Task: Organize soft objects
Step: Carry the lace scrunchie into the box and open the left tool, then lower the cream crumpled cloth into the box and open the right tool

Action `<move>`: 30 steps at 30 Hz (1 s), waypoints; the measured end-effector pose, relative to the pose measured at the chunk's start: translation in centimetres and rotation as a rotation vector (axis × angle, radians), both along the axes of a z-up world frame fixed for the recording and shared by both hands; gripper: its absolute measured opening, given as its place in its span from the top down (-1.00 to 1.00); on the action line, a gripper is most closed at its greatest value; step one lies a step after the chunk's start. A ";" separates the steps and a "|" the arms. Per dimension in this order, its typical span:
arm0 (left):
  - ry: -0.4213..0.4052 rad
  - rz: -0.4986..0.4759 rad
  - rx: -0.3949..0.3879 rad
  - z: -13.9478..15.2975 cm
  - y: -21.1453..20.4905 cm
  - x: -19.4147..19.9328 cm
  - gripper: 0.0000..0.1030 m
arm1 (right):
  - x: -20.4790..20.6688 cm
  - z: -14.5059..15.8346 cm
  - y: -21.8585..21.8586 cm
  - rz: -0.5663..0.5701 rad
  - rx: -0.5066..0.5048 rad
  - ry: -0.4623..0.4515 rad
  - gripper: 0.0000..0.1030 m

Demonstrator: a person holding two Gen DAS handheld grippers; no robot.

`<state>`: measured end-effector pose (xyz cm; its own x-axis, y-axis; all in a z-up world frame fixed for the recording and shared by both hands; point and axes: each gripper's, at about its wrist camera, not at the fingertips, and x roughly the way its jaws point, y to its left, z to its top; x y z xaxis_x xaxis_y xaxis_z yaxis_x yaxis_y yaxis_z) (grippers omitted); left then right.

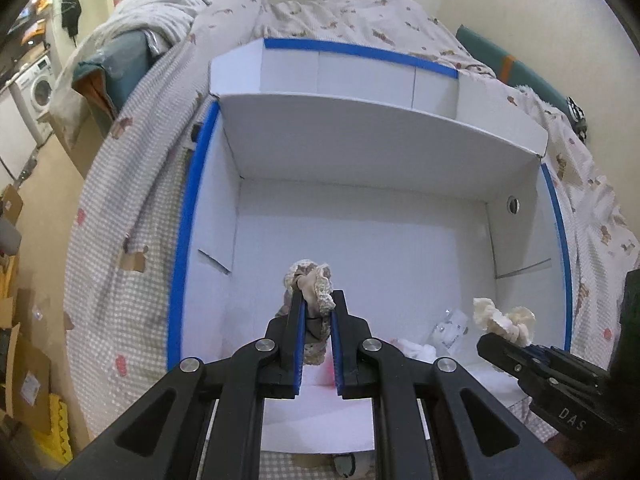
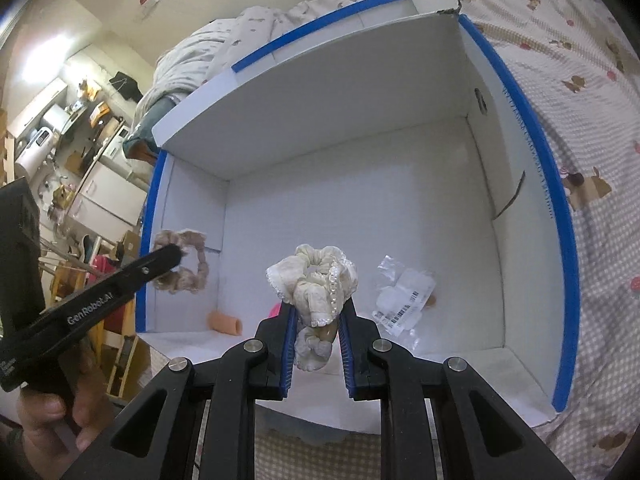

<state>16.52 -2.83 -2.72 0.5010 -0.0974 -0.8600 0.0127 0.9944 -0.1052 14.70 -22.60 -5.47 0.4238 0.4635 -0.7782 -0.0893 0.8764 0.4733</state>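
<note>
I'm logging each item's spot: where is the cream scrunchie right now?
The cream scrunchie is pinched in the right hand-held gripper, above the white box's floor, left of the clear plastic bag.

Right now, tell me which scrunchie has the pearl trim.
The cream scrunchie, held in the right gripper. A row of white beads runs along its ruffle; the brownish scrunchie in the left gripper shows none.

My left gripper (image 1: 316, 300) is matte black plastic, with blue ribbed pads lining the inner faces of its fingers (image 1: 297, 320) and round silver screws at the linkage pivots. My right gripper (image 2: 316, 312) is built alike. White lettering runs along their sides: "GenRobot.AI" on one, "DAS" on the other.
</note>
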 end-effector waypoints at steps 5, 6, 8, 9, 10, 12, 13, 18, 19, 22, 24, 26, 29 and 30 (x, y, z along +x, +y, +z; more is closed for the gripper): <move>0.021 -0.006 0.006 -0.9 -0.1 0.0 0.71 | 0.9 -0.4 0.6 0.005 -0.024 0.007 0.59; 0.032 -0.005 0.006 -1.1 -0.2 -0.1 0.59 | 0.6 -0.4 0.7 0.008 -0.031 0.008 0.58; 0.058 0.005 -0.008 -1.6 0.1 0.0 0.14 | 0.5 -0.5 1.0 0.012 -0.049 0.010 0.58; 0.064 0.019 -0.013 -1.8 0.4 0.0 -0.26 | 0.6 -0.6 1.1 0.012 -0.062 0.012 0.56; 0.058 0.037 -0.011 -1.9 0.6 -0.2 -0.36 | 0.7 -0.7 1.2 0.011 -0.074 0.014 0.46; 0.023 0.057 -0.010 -1.6 0.7 -0.6 -0.39 | 0.8 -0.8 1.1 0.005 -0.078 0.019 0.32; 0.020 0.051 -0.006 -1.6 0.6 -0.7 -0.39 | 0.9 -0.8 1.0 0.000 -0.077 0.021 0.04; 0.019 0.001 0.052 -1.7 -0.3 -1.0 -0.39 | 0.7 -0.1 0.5 -0.046 -0.111 -0.033 -0.47; 0.017 -0.002 0.057 -1.7 -0.4 -1.1 -0.39 | 0.6 0.0 0.5 -0.047 -0.117 -0.038 -0.51; 0.028 -0.009 0.060 -1.9 -0.5 -1.1 -0.39 | 0.5 -0.3 0.4 -0.056 -0.138 -0.034 -0.51; 0.033 -0.007 0.071 -2.1 -0.6 -1.2 -0.39 | 0.7 -0.4 0.4 -0.053 -0.131 -0.025 -0.51; 0.031 -0.008 0.090 -2.2 -0.7 -1.3 -0.39 | 0.7 -0.4 0.3 -0.056 -0.129 -0.026 -0.51; 0.033 -0.010 0.108 -2.3 -0.7 -1.4 -0.39 | 0.6 -0.4 0.1 -0.062 -0.130 -0.027 -0.51; 0.034 -0.008 0.108 -2.4 -0.7 -1.4 -0.39 | 0.6 -0.5 0.1 -0.063 -0.129 -0.024 -0.51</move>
